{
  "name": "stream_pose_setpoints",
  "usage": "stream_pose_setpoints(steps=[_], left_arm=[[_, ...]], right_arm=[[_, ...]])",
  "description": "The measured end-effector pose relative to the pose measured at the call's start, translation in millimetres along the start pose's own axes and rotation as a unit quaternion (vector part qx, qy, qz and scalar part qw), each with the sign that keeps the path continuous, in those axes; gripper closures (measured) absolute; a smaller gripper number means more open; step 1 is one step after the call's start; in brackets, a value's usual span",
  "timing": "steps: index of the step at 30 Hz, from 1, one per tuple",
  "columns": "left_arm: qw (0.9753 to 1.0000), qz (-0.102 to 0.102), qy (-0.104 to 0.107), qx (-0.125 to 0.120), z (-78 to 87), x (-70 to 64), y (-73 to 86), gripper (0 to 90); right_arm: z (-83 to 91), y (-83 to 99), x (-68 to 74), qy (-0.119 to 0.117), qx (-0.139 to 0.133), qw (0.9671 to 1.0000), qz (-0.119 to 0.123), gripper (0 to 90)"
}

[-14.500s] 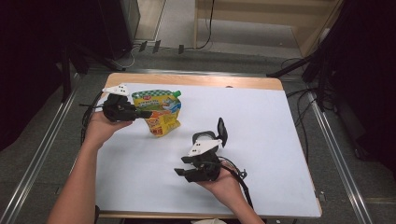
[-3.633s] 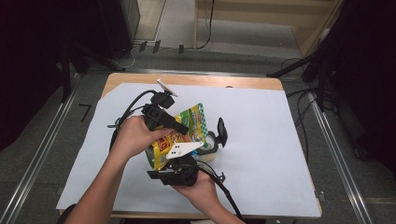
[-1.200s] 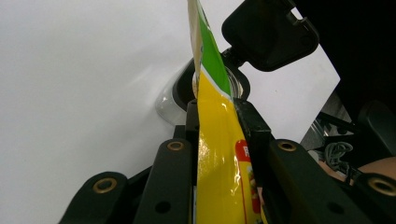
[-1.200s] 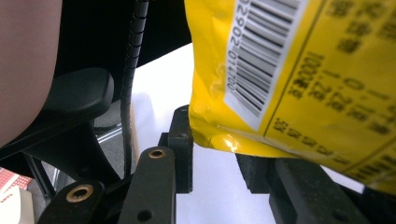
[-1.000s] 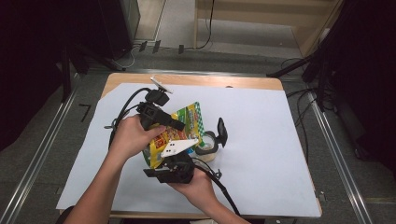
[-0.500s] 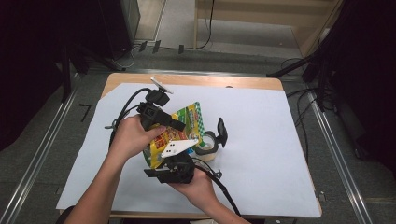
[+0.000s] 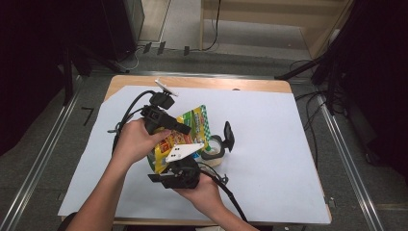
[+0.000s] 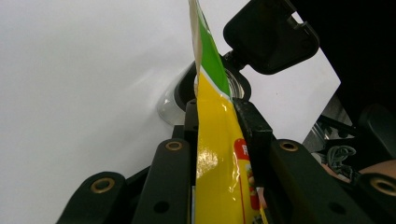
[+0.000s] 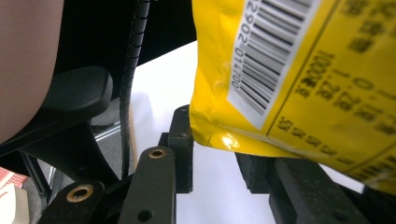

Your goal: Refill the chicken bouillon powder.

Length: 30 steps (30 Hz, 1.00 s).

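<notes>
While one yellow snack bag point(image 7: 185, 134) hangs mid-table, long axis toward the far edge, green end away, the left gripper point(image 8: 215, 116) clamps it. Right gripper point(image 9: 212, 140): jaws apart under its near corner. One clear jar point(image 7: 214, 150), just beside.

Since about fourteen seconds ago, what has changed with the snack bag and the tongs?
The left tongs carried the snack bag from the table's far left to the middle, upright over the clear container. The right tongs moved in beneath it, open. The container stayed put.

Yellow-green snack bag point(image 7: 185, 137), upright, clamped
</notes>
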State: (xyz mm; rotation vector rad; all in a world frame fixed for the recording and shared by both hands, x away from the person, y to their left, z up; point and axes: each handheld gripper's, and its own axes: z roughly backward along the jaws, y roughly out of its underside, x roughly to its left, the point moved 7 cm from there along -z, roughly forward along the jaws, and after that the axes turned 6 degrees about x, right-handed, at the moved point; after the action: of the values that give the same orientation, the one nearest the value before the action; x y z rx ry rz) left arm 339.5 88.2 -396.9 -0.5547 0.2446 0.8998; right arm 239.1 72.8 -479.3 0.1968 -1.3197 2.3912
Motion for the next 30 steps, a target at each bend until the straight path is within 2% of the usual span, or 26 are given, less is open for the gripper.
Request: stream_pose_setpoints(steps=[30], left_arm=[[1.0, -0.002, 0.0, -0.003, -0.7, 0.0, -0.9, 75.3]], right_arm=[[1.8, 0.1, 0.0, 0.001, 0.005, 1.0, -0.001, 70.7]])
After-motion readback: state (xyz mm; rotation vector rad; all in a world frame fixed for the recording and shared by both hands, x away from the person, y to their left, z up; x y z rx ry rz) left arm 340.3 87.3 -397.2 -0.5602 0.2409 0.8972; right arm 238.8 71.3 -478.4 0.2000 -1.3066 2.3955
